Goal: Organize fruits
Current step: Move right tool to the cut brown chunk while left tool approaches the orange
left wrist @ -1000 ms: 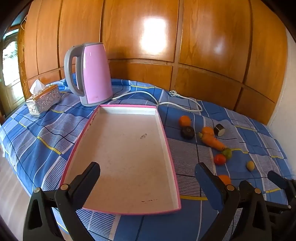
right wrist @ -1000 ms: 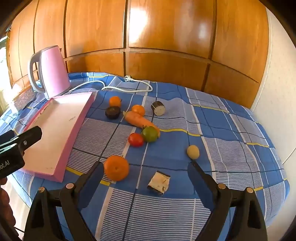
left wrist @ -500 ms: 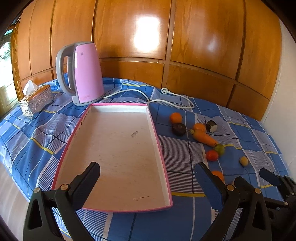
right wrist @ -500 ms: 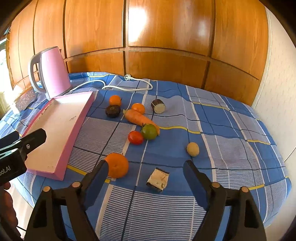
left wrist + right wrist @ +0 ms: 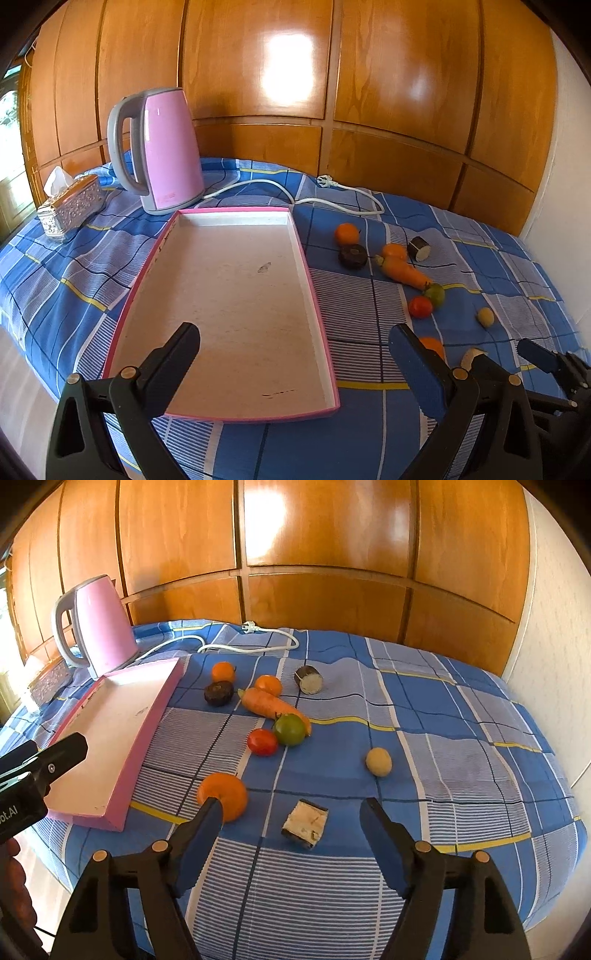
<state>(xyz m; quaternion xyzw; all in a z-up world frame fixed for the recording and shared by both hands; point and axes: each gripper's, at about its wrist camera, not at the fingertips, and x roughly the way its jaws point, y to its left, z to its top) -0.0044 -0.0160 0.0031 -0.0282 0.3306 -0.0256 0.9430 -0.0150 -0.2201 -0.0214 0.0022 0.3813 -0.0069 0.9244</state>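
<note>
Lying at centre-left of the left wrist view, the pink-rimmed tray (image 5: 229,295) holds nothing; only a small dark mark and a few scuffs show on its white floor. The left gripper (image 5: 295,350) hangs over the tray's near end at the bottom of the frame, jaws spread wide, with nothing between them. Behind the tray's far edge, in the upper left, stands a pink kettle (image 5: 162,147), its white cord (image 5: 295,195) trailing right across the blue checked cloth (image 5: 74,266). A silver tissue box (image 5: 70,206) with a tissue sticking up sits at the left edge.

All the produce lies on the cloth, outside the tray. In the right wrist view the right gripper (image 5: 291,819) fills the bottom of the frame, jaws wide apart and holding nothing. A large orange (image 5: 222,800) sits just behind its left finger, and a cut white-fleshed chunk (image 5: 306,823) lies between the fingertips on the cloth. Farther up, at centre, a red tomato (image 5: 262,741) touches a green tomato (image 5: 289,729), which rests against the tip of a carrot (image 5: 269,703). Two small oranges (image 5: 223,671), a dark round fruit (image 5: 218,692) and a dark-skinned cut piece (image 5: 308,678) lie around the carrot's upper end. A small yellowish fruit (image 5: 378,761) sits alone to the right.
</note>
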